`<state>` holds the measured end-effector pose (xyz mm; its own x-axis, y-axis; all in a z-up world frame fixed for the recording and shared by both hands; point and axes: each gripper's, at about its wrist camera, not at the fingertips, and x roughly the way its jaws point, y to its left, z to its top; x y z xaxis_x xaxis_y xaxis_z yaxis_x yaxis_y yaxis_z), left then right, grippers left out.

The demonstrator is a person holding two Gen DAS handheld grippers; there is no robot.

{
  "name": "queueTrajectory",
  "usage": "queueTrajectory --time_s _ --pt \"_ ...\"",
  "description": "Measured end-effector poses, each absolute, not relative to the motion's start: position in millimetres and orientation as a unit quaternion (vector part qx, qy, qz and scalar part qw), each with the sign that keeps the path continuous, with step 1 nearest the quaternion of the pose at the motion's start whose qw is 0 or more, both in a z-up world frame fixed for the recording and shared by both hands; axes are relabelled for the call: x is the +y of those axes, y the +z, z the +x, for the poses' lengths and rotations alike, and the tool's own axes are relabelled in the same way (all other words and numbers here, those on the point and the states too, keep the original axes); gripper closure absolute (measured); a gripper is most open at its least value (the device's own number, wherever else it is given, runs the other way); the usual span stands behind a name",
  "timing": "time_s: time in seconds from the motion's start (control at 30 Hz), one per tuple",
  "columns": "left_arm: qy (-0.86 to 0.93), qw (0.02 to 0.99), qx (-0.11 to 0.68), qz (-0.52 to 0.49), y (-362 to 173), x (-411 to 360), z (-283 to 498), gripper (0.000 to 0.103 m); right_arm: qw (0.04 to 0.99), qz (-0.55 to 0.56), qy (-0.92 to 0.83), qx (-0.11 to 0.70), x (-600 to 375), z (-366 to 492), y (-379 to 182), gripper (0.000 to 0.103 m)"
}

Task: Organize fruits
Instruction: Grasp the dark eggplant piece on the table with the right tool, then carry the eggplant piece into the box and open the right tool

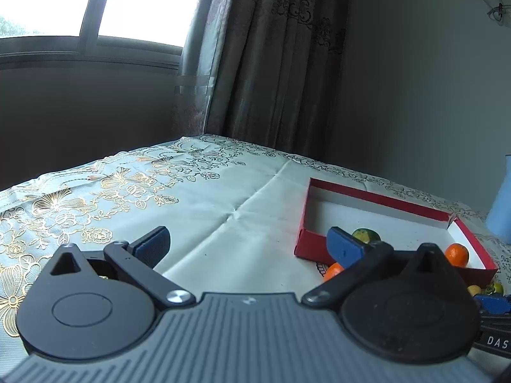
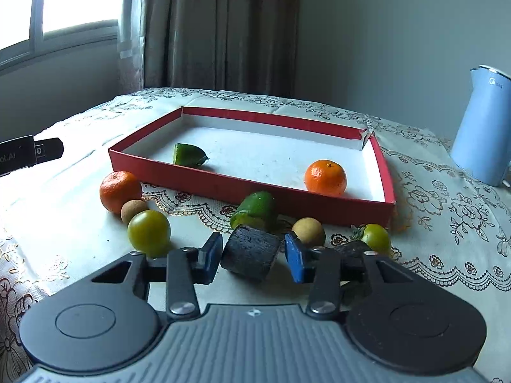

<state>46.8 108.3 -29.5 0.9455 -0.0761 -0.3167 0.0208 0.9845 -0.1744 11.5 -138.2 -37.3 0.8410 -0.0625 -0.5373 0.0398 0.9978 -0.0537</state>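
Note:
A red cardboard tray [image 2: 242, 188] with a white floor holds a green fruit piece [image 2: 188, 154] and an orange [image 2: 325, 177]. In front of it on the cloth lie an orange [image 2: 119, 190], a brown longan [image 2: 133, 210], a green round fruit [image 2: 149, 233], a green piece [image 2: 255, 210], a second longan [image 2: 308, 230] and another green fruit [image 2: 377, 238]. My right gripper [image 2: 254, 255] stands around a dark cylindrical piece [image 2: 250, 252]; the pads are close beside it, contact unclear. My left gripper [image 1: 249, 244] is open and empty, left of the tray [image 1: 311, 245].
A light blue kettle [image 2: 482, 127] stands at the right, behind the tray. A second dark piece [image 2: 353, 250] lies behind my right finger. The table has a floral cloth [image 1: 127, 185]. Curtain and window are behind.

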Motion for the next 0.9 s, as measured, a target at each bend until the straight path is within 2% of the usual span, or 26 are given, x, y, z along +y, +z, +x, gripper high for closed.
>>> queueTrajectory --time_s 0.2,0.43,0.8,0.9 --pt "-0.024 0.982 0.171 -0.082 -29 108 49 0.000 0.960 -0.015 -0.028 0.279 -139 12 -38 0.062" --pt "-0.022 0.971 0.228 -0.060 -35 101 62 0.000 0.962 0.002 -0.025 0.274 -143 10 -39 0.062" --pt "-0.044 0.950 0.289 0.106 -48 50 73 0.000 0.966 0.008 -0.016 0.259 -143 2 -33 0.062" --pt "-0.041 0.947 0.293 0.124 -51 45 75 0.000 0.967 0.009 -0.013 0.255 -144 -1 -31 0.062"
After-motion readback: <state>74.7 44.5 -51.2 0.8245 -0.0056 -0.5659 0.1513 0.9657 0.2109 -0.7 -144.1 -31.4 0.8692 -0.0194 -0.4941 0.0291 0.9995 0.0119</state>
